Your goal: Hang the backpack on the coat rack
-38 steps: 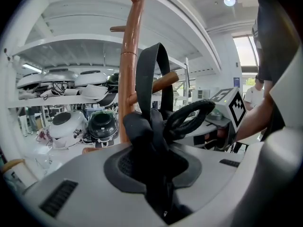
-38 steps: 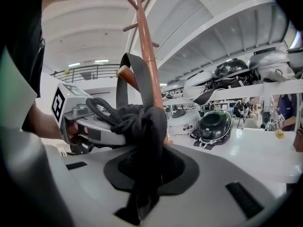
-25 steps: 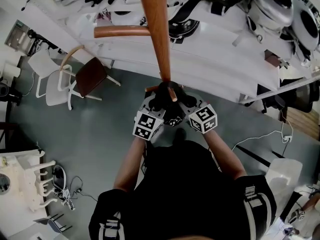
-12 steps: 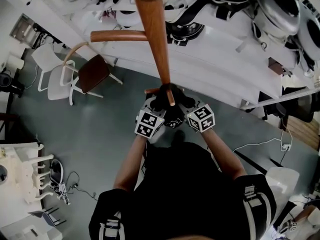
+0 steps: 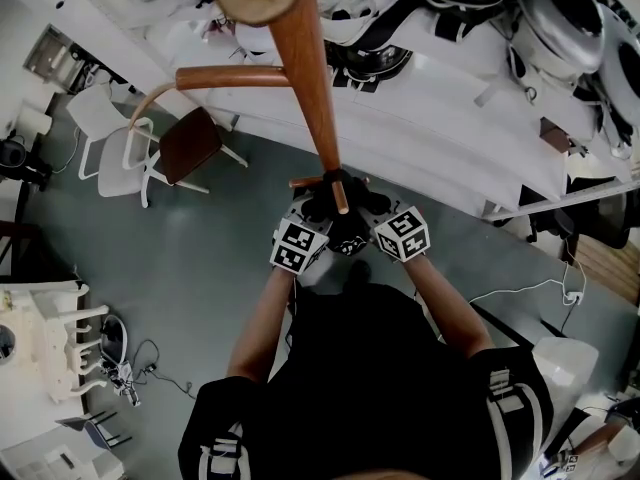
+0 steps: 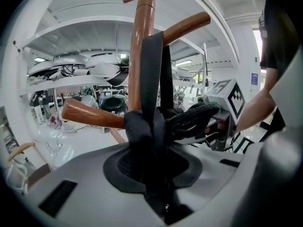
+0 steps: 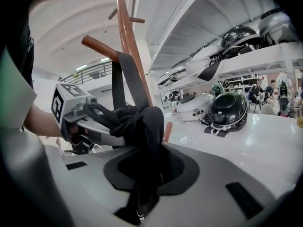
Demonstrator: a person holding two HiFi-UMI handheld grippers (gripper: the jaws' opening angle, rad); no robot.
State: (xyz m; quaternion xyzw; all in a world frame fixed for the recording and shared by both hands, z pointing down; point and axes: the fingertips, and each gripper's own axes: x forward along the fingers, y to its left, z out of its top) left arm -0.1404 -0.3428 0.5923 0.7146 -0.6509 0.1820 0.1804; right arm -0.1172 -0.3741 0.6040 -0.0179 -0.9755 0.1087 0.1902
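Up against the coat rack (image 5: pixel 308 88), my left gripper (image 6: pixel 150 164) and right gripper (image 7: pixel 149 167) each have fingers pinching bunched fabric of the black backpack (image 6: pixel 142 126), its strap (image 6: pixel 151 65) looped over a peg (image 6: pixel 187 25). Releasing before the strap seats could let it slide off.

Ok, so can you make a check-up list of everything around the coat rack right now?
Surface: grey floor; no table in use.
Job's things: wooden coat rack; black backpack strap draped over a peg.
Clutter: brown-seated chair, white chair.
Grippers: left gripper and right gripper side by side at the pole, fingers shut on the strap.
Cables: white cable on the floor at right; tangle at left.
Surroundings: white shelves with helmets.
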